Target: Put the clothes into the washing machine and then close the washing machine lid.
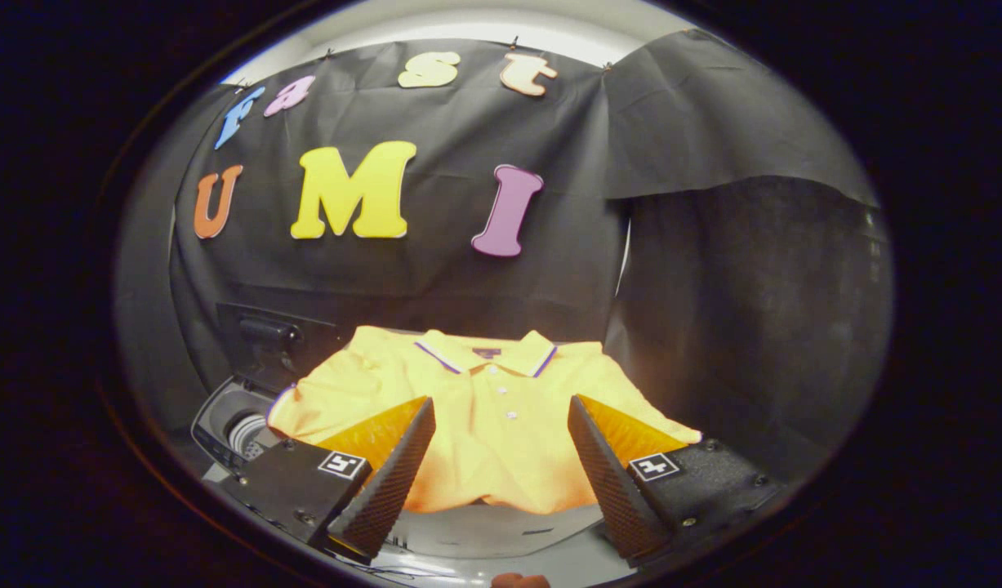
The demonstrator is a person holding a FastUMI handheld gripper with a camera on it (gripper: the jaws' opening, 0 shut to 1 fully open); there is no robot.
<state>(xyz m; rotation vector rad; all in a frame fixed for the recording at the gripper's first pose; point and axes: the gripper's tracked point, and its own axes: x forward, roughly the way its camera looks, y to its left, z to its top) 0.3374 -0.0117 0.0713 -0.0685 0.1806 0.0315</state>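
With its ridged black fingers spread wide, the gripper (501, 408) should drop onto the flat yellow cotton polo shirt (484, 425) at twelve o'clock, pinch a thick fold, then carry it toward the white washing machine tub (238, 429) at nine o'clock.

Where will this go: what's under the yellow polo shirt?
The yellow polo shirt lies spread on a pale surface. The washing machine peeks out beside it. The rest is covered. Open fingers hover above.

Item: my gripper (501, 457), jaws spread wide apart, nothing pressed between them. Left finger (386, 478): ribbed black pad facing inward, tip angled up and toward centre. Right finger (607, 478): mirrors it. Each finger base carries a small square marker. Both fingertips hang free, level with one another.
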